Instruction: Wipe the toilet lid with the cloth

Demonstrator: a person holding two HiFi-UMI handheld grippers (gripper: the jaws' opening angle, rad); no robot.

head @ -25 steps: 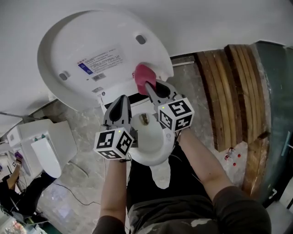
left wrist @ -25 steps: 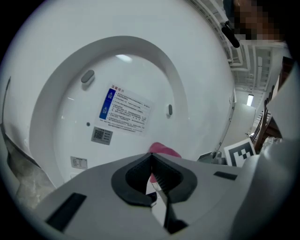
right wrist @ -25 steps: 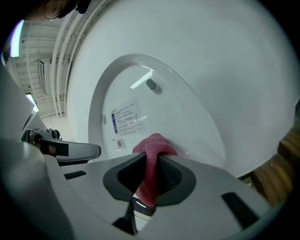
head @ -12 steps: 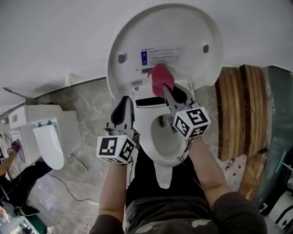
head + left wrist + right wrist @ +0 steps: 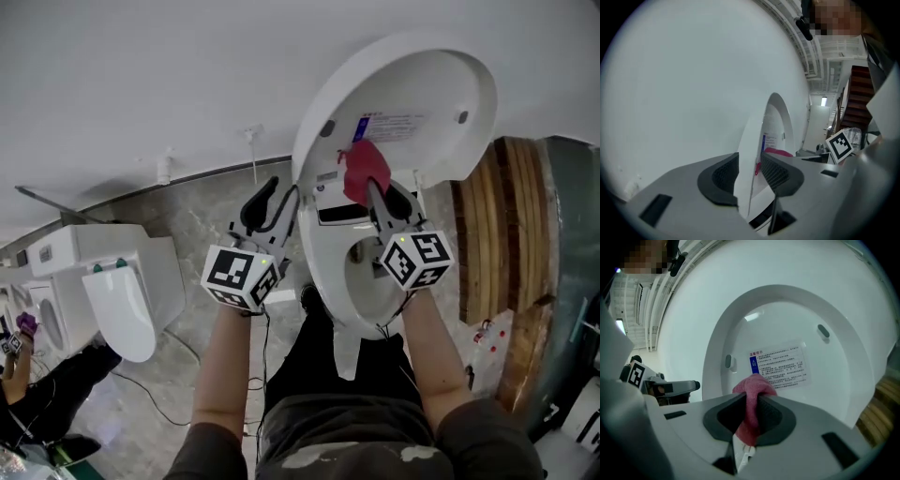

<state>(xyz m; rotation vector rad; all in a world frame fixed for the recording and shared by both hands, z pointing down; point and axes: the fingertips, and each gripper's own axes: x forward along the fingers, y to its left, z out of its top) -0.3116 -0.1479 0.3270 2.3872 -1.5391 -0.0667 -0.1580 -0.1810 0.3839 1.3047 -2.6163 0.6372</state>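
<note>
The white toilet lid [image 5: 422,84] stands raised, its underside with a printed label facing me. My right gripper [image 5: 375,192] is shut on a bunched pink cloth [image 5: 364,169], which rests against the lower underside just below the label. In the right gripper view the cloth [image 5: 752,390] sticks up between the pads of the right gripper [image 5: 749,416], in front of the lid [image 5: 787,329]. My left gripper [image 5: 279,202] is at the lid's left edge. Its jaws have just been opening. The lid's edge [image 5: 751,136] now sits between the pads of the left gripper [image 5: 750,176], touching both.
The toilet seat and bowl [image 5: 328,272] lie below the lid, between my arms. Curved wooden boards [image 5: 487,234] stand at the right. Another white fixture [image 5: 122,291] sits on the stone floor at the left, with a cable beside it. A person [image 5: 37,394] crouches at lower left.
Both grippers have risen toward the lid, and the view has swung so the lid shows at upper right. The left gripper moved from beside the bowl onto the lid's left edge. The cloth stayed gripped.
</note>
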